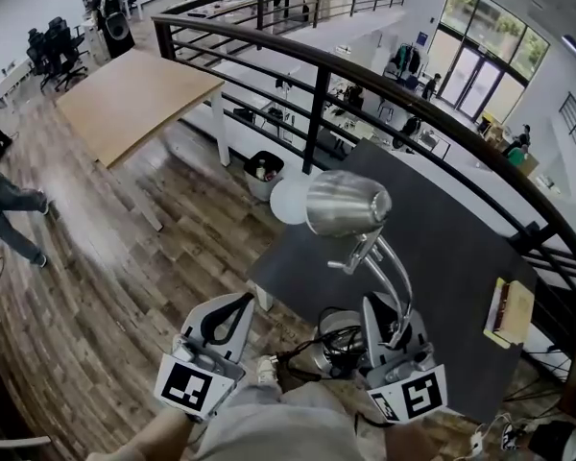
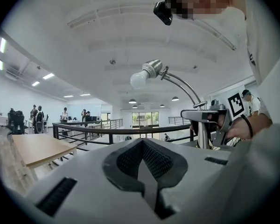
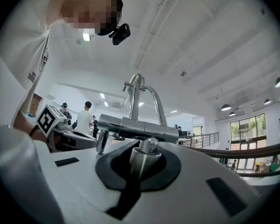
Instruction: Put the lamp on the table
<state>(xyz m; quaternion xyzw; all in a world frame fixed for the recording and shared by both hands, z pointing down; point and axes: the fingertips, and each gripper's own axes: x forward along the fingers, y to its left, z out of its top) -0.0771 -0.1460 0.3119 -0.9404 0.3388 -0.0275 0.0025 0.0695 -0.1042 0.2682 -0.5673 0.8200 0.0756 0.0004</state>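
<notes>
Right hand-held gripper (image 3: 147,158): jaws closed tight on the upright metal stem of the lamp (image 3: 139,125), just under the horizontal bar. Same grip confirmed in the head view (image 1: 382,307).

Lamp (image 1: 348,204): carried upright, curved neck rising from the jaws. Chrome shade and white bulb (image 1: 289,200) pointing toward the left. Shade over the near-left corner of the dark bench (image 1: 451,248). Round base (image 1: 338,338) right at the near edge of that bench; contact with the bench top not determinable. Black cable (image 1: 302,355) trailing from the base.

Left hand-held gripper (image 2: 143,164): jaws together, nothing between them. Positioned just beside the right one in the head view (image 1: 238,305), over the wood floor (image 1: 106,286), clear of the lamp.

On the dark bench: a notebook (image 1: 510,312) at the right edge, well apart from the lamp.

Surroundings: black railing (image 1: 319,83) beyond the dark bench; a second bench (image 1: 134,99) in light wood at the upper left; a waste bin (image 1: 262,171) between the two benches.
</notes>
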